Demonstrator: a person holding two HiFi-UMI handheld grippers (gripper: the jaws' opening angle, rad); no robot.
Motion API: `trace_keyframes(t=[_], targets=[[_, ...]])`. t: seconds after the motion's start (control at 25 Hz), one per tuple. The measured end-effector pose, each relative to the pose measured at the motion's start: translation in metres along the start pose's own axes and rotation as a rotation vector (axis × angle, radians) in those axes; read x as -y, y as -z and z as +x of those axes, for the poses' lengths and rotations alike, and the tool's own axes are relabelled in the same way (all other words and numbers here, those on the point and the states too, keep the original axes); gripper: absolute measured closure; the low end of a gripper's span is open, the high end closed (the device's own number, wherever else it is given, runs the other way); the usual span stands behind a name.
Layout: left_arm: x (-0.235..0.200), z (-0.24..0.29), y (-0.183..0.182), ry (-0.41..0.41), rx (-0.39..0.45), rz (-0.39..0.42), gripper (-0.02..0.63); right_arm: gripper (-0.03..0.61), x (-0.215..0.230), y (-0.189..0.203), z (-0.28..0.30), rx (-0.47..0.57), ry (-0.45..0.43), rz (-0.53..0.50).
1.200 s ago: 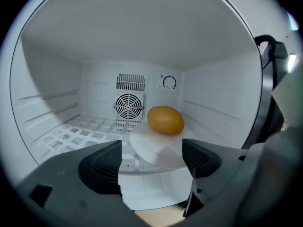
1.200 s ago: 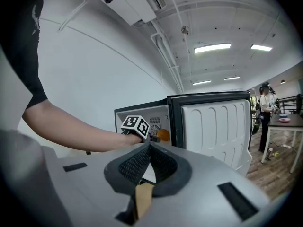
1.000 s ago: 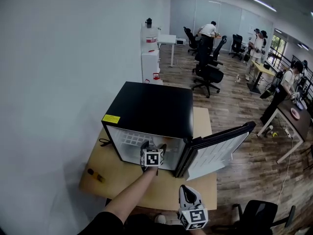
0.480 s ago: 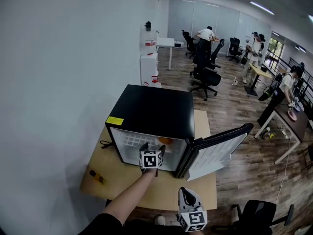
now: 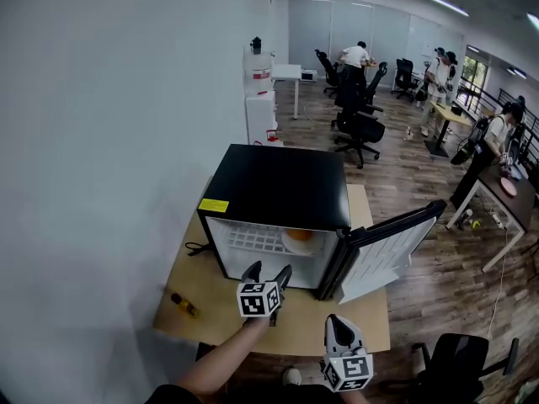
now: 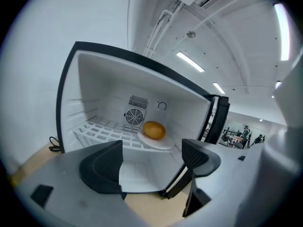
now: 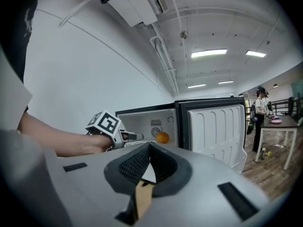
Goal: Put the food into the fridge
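A black mini fridge [image 5: 282,188] stands on a wooden table [image 5: 210,305] with its door [image 5: 389,251] swung open to the right. Inside, a round orange-yellow food item [image 6: 154,130] lies on a white plate [image 6: 161,144] on the wire shelf [image 6: 102,129]. My left gripper [image 5: 269,273] hangs in front of the opening, outside the fridge, open and empty. In the left gripper view, its jaws [image 6: 152,157] frame the fridge interior. My right gripper [image 5: 337,322] is lower, near the table's front edge, shut with nothing in it. The right gripper view shows the food [image 7: 162,137] and the left gripper [image 7: 135,136].
A small yellow object [image 5: 184,303] lies on the table's left part, and a black cable [image 5: 195,247] runs beside the fridge. A white wall is close on the left. Office chairs [image 5: 358,124], desks and several people fill the room behind. A black chair [image 5: 459,360] stands at lower right.
My left gripper has pulled back out of the fridge opening toward the table's front. The food on its plate now shows alone on the shelf. The right gripper stayed low.
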State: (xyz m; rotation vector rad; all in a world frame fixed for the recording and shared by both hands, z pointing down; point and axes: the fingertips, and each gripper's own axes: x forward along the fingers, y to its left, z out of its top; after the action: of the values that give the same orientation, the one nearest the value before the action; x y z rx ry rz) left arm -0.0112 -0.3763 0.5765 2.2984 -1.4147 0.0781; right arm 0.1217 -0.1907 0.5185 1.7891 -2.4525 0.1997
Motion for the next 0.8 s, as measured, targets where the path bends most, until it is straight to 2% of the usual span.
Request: trace_keyframes(t=[0.2, 0.36, 0.48, 0.6, 0.64, 0.68, 0.72, 0.8], targets=[[0.004, -0.082, 0.001, 0.061, 0.059, 0.014, 0.253, 0.518, -0.034, 0.002, -0.016, -0.011, 0.02, 0.015], [0.013, -0.161, 0.004, 0.106, 0.105, -0.042, 0.253, 0.518, -0.076, 0.001, -0.032, -0.021, -0.003, 0.01], [0.016, -0.215, 0.017, 0.116, 0.104, -0.061, 0.255, 0.518, -0.106, 0.002, -0.047, -0.023, -0.015, -0.002], [0.022, -0.258, 0.033, 0.136, 0.091, -0.045, 0.263, 0.518, -0.128, 0.007, -0.063, -0.034, -0.01, -0.001], [0.023, -0.27, 0.037, 0.135, 0.096, -0.034, 0.292, 0.518, -0.134, 0.01, -0.068, -0.037, -0.007, -0.001], [0.022, -0.283, 0.039, 0.125, 0.111, -0.024, 0.397, 0.518, -0.139, 0.013, -0.072, -0.04, -0.004, 0.0], [0.021, -0.294, 0.04, 0.109, 0.132, -0.016, 0.544, 0.518, -0.144, 0.015, -0.077, -0.041, 0.0, 0.001], [0.02, -0.313, 0.044, 0.087, 0.158, -0.008, 0.57, 0.518, -0.153, 0.016, -0.086, -0.038, 0.006, -0.001]])
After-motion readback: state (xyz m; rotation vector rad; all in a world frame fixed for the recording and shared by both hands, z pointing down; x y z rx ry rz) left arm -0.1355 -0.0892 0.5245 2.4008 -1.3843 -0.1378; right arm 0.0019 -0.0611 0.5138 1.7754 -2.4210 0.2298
